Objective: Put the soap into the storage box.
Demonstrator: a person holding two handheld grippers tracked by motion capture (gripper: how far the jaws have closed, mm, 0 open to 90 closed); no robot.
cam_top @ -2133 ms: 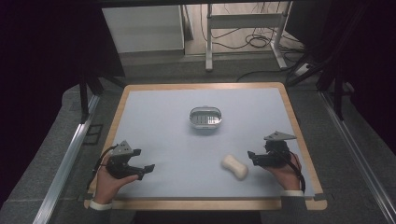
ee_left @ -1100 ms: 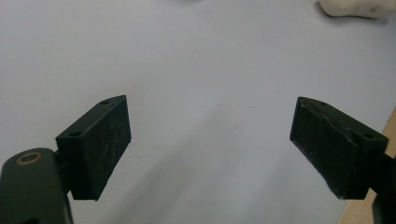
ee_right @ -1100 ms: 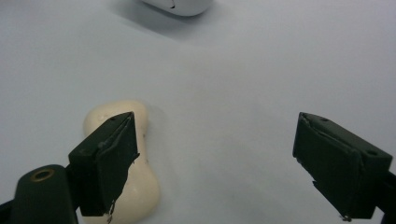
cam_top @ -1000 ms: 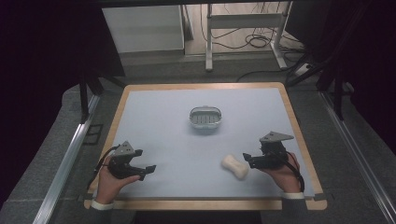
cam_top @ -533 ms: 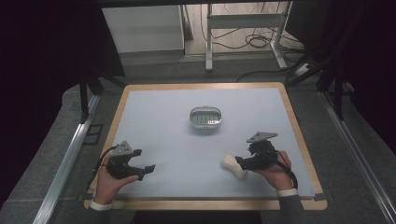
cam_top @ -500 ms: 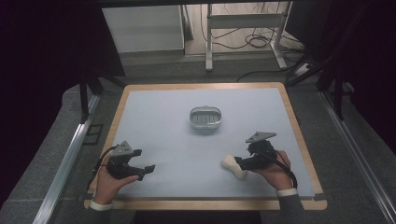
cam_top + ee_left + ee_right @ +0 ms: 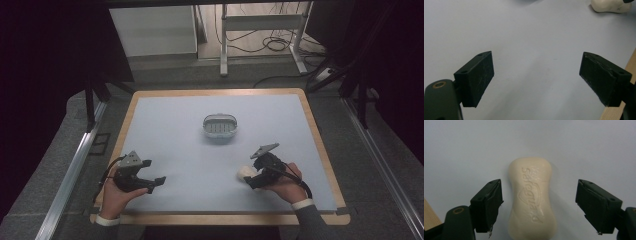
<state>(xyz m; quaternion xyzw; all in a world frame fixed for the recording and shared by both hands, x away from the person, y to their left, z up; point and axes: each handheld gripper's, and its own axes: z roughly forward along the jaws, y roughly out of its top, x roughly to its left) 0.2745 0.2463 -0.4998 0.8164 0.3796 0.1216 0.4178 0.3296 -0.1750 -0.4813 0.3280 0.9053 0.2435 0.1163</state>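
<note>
The right gripper sat low over the near right part of the desk, its jaws standing on either side of a cream bar of soap without touching it; they had just been closing in, yet a gap remained on both sides, so the bar was not grasped. The soap lay flat on the pale blue surface, its stamped lettering facing up, lengthwise between the jaws. In the high view the bar showed just left of that gripper. The left gripper rested at the near left, released, its jaws wide apart over bare desk, well apart from the soap. Farther off, near the middle, stood a small oval soap dish.
</note>
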